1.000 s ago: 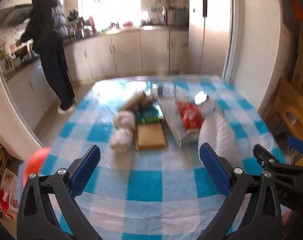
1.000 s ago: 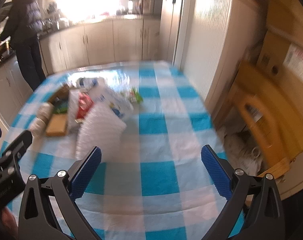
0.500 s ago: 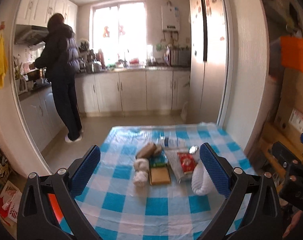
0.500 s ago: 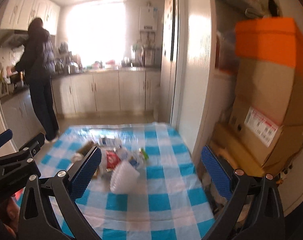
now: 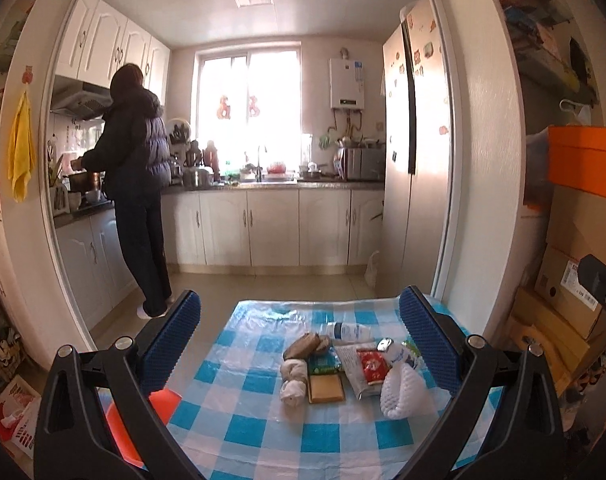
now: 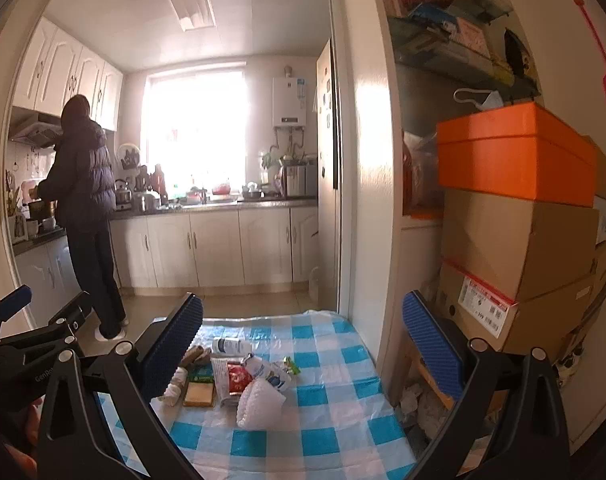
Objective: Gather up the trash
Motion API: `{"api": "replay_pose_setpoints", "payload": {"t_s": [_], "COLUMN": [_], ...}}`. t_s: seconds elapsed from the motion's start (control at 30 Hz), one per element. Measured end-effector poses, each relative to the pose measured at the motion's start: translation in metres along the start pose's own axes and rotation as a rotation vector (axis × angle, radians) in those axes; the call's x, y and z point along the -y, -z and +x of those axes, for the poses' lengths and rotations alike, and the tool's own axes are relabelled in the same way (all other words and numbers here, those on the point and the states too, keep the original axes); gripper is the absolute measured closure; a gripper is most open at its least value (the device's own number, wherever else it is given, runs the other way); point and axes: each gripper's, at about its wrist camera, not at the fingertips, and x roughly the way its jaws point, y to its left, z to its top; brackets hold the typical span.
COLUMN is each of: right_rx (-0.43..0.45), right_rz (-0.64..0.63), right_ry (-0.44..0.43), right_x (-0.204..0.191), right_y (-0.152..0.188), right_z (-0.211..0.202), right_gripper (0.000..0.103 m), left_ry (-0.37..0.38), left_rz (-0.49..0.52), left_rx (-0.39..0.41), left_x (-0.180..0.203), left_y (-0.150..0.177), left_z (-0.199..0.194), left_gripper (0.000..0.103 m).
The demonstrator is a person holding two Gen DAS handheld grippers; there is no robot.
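Both grippers raised above the checked counter, trash untouched.

Person in dark jacket (image 5: 133, 184) stands at the kitchen worktop, back turned. Stacked cardboard boxes (image 6: 519, 256) at right, orange box (image 6: 515, 152) on top. Counter (image 5: 263, 432) under a blue-white cloth carries the trash in one cluster near its far half: white foam net (image 5: 403, 394), red-labelled packet (image 5: 369, 368), tan flat box (image 5: 325, 387), knotted white rag (image 5: 293, 378), small white bottle (image 5: 349, 332). Left gripper (image 5: 299, 344) and right gripper (image 6: 303, 344): jaws spread wide, nothing held, both well apart from the trash.
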Motion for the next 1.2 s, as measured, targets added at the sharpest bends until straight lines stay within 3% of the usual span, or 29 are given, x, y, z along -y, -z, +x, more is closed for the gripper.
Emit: {"api": "replay_pose_setpoints", "payload": {"t_s": [0.7, 1.2], "right_rx": [0.095, 0.06], "right_rz": [0.034, 0.046], "right_ry": [-0.01, -0.003], "right_x": [0.009, 0.013], "right_y": [-0.008, -0.002], "right_z": [-0.026, -0.009], "right_gripper": [0.004, 0.004], "left_ry": [-0.005, -0.006], "left_rz": [0.008, 0.006], "left_rx": [0.055, 0.022], "left_x": [0.001, 0.0], "left_y": [-0.006, -0.001], "left_z": [-0.015, -0.003], "left_gripper": [0.003, 0.003]}}
